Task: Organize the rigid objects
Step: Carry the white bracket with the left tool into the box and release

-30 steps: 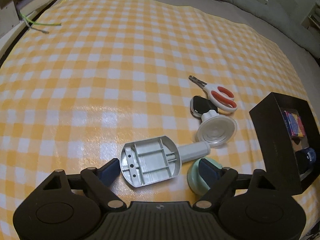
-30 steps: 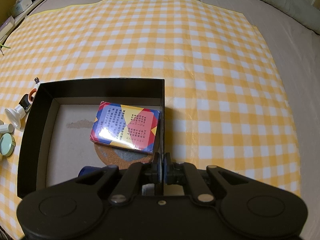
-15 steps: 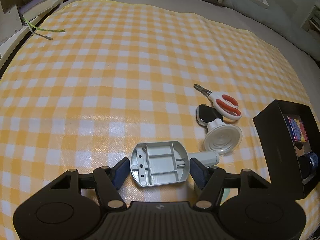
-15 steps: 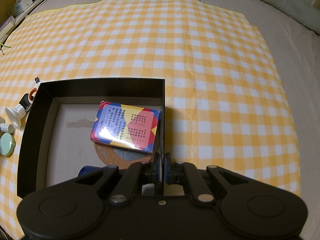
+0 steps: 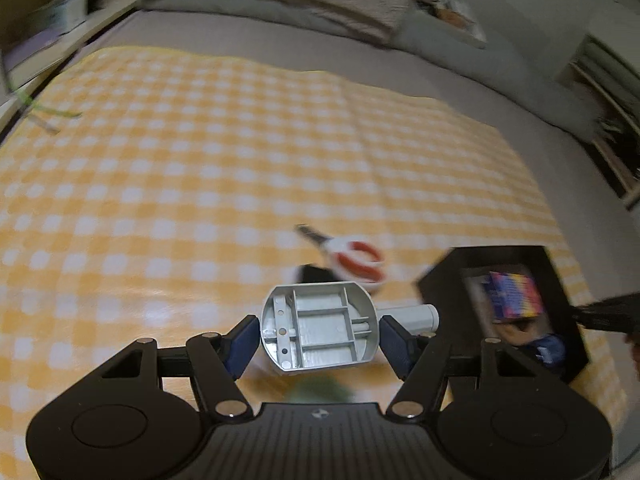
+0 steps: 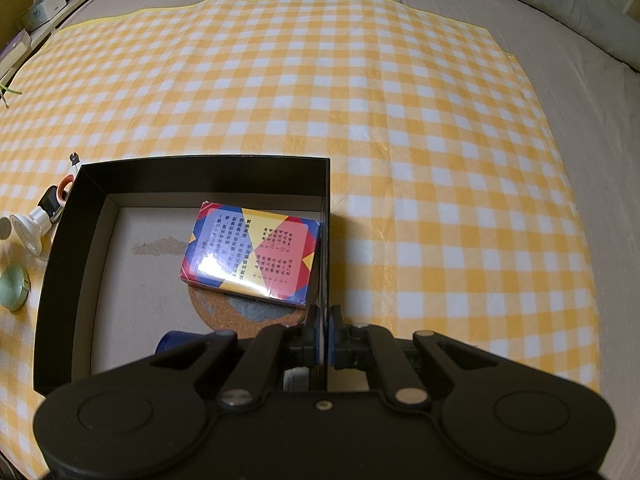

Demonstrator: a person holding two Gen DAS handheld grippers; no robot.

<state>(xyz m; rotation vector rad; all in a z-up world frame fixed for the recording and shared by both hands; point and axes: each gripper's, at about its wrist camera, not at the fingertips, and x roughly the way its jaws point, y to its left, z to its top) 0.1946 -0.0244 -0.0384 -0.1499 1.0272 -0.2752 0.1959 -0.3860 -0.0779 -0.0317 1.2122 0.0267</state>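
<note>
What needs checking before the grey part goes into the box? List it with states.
1. Left gripper grip on the grey plastic part: ok, both pads sit against its sides.
2. Part clear of the checked cloth: ok, it looks lifted, with the other items blurred beneath it.
3. Black box steadied: ok, the right gripper is shut on its right wall.
4. Free space in the box: ok, the floor left of the colourful card box is bare.
5. Part fits that space: cannot tell.
6. Scissors out of the path: ok, they lie beyond the part on the cloth.
</note>
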